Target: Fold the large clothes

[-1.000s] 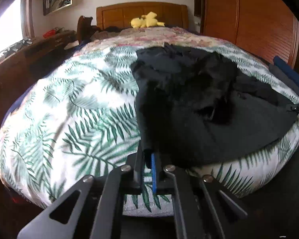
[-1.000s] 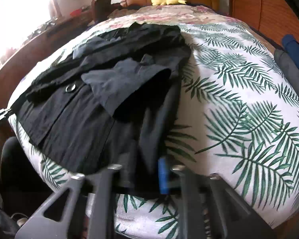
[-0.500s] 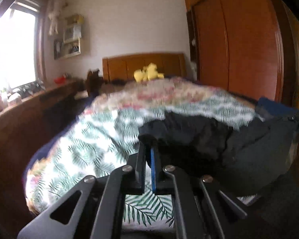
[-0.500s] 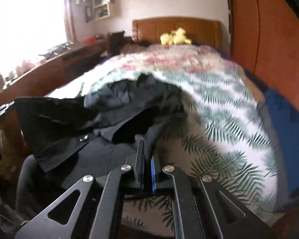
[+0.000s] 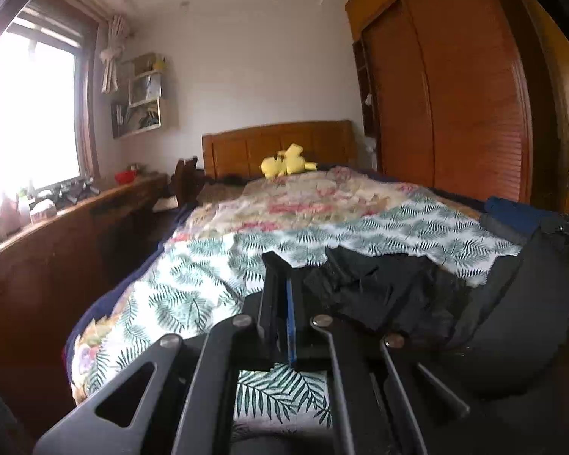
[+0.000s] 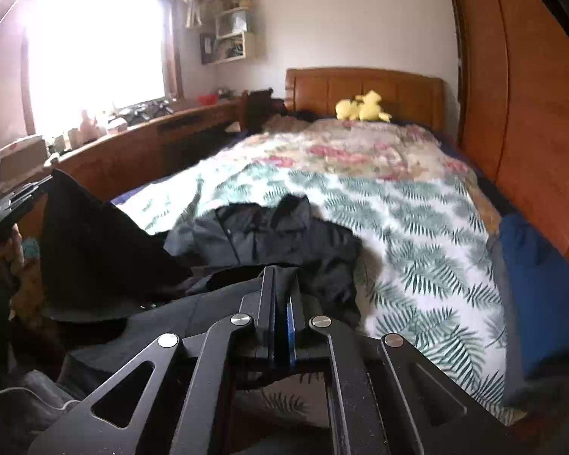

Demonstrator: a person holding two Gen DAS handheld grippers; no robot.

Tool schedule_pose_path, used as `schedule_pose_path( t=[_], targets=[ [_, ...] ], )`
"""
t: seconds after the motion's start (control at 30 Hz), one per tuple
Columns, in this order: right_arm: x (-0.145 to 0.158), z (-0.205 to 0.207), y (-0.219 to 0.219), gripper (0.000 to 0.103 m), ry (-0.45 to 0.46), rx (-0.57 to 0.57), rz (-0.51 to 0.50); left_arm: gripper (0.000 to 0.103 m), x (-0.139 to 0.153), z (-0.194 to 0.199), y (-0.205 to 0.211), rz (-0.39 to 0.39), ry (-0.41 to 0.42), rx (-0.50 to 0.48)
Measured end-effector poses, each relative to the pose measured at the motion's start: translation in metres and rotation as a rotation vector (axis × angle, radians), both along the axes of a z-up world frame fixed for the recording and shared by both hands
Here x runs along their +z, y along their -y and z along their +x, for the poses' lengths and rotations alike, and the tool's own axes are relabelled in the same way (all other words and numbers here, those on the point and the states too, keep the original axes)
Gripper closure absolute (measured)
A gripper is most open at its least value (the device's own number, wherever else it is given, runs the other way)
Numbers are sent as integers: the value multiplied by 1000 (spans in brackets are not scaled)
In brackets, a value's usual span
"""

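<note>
Got the left gripper [image 5: 280, 284] pinched right down on one corner of a large black button-front shirt [image 6: 269, 227], no gap showing between the jaws, and the right gripper [image 6: 282, 284] clamped just as tight on the other near corner. Leaves the near edge lifted and stretched between the two, with the collar end bunched in a heap on the white bedspread with green fern print [image 6: 417, 227] at the foot of the bed. Biggest worry from here, probably: carrying that edge forward over a crumpled pile and ending up with a lumpy fold instead of a flat one, since nothing underneath looks smoothed out. Could also lose a corner, gripping so little cloth at the very tips while the loose belly of fabric hangs heavy off the end of the mattress. Uneven pull from either side would likely skew the hem too. Can't tell where the sleeves sit in that heap, so might trap one inside. As for clutter: a folded blue blanket [image 6: 542, 284] lying along the right edge of the bed, close enough to crowd a sideways spread; a yellow plush toy [image 5: 286, 165] way up by the wooden headboard, well clear; a long wooden sideboard [image 5: 76, 227] under the window off to the left, not touching anything.
</note>
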State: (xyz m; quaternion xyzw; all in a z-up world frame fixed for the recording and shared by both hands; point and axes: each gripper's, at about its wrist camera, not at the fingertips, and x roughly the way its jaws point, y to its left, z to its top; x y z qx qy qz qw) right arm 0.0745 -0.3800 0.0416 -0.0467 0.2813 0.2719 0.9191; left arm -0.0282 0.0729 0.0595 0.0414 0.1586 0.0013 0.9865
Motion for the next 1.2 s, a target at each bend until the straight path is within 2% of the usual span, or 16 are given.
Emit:
schedule_pose_path(
  t=[0.13, 0.27, 0.53, 0.7, 0.8, 1.0, 1.2],
  targets=[
    [-27, 24, 3, 101, -56, -3, 19, 102, -17, 23, -1, 7, -27, 6],
    [-59, 51, 4, 101, -117, 13, 80, 101, -35, 42, 0, 0, -52, 14],
    [-90, 102, -7, 101, -147, 5, 88, 101, -53, 93, -3, 9, -93, 44],
    [-92, 140, -12, 101, -133, -7, 79, 101, -55, 129, -6, 19, -113, 48],
    [-84, 168, -20, 101, -108, -1, 28, 101, -54, 155, -9, 17, -121, 55],
    [-62, 239, -39, 101, -60, -24, -12, 102, -47, 201, -18, 30, -111, 59],
    [-51, 325, -58, 101, -28, -125, -36, 101, -37, 275, -26, 72, -128, 76]
  ],
)
